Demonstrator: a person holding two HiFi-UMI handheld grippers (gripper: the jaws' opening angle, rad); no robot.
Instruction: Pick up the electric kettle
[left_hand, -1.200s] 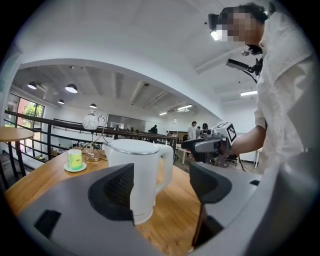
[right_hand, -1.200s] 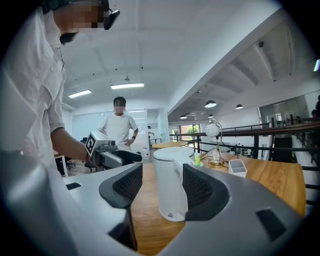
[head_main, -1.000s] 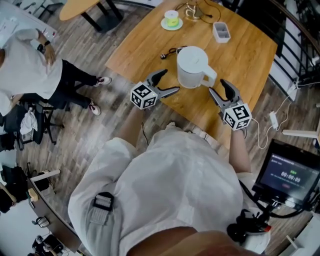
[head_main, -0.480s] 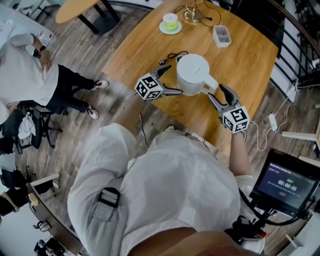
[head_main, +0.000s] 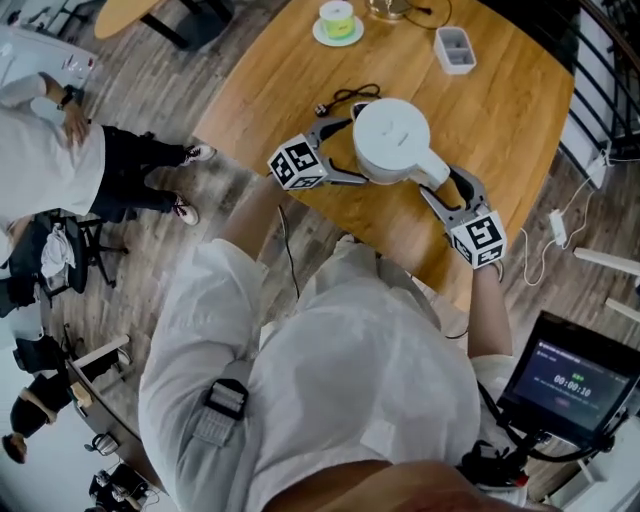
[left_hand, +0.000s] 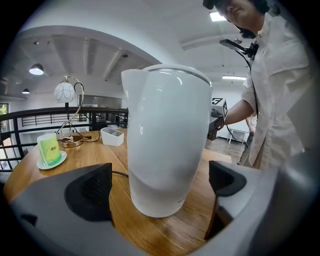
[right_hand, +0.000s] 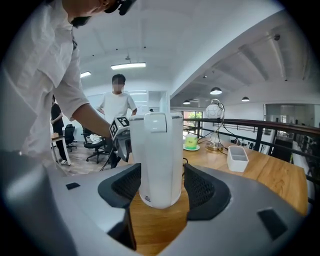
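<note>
**Head view.** One electric kettle (head_main: 392, 138), white, stands upright on the wooden table (head_main: 505, 110), near the edge closest to the operator.
- The left gripper (head_main: 352, 152) brackets the kettle body from the picture's left.
- The right gripper (head_main: 446, 184) sits at the handle (head_main: 432, 172), with one jaw on each side.
- Each gripper carries one cube with black-and-white square markers.
- Beyond the kettle lie one black cable (head_main: 340, 100) with a plug, one green cup (head_main: 337, 17) on one saucer (head_main: 319, 33), and one white tray (head_main: 455, 48).
- One seated person (head_main: 60, 150) is on the floor side at the left.
- One monitor (head_main: 570, 375) at lower right shows digits too small to read reliably.

**Left gripper view.** The jaws stand wide apart. The kettle body fills most of the gap between them, and neither of the pads (left_hand: 90, 192) touches it. The cable runs along the table to the left of the kettle base. One lamp (left_hand: 65, 93) with a round shade stands behind the cup.

**Right gripper view.** The jaws are apart and unclamped. The handle faces the camera between them, with a gap on each side. One small dark mark (right_hand: 145, 198) low on the kettle wall is too small to read. One standing person (right_hand: 117, 102) is in the background.
</note>
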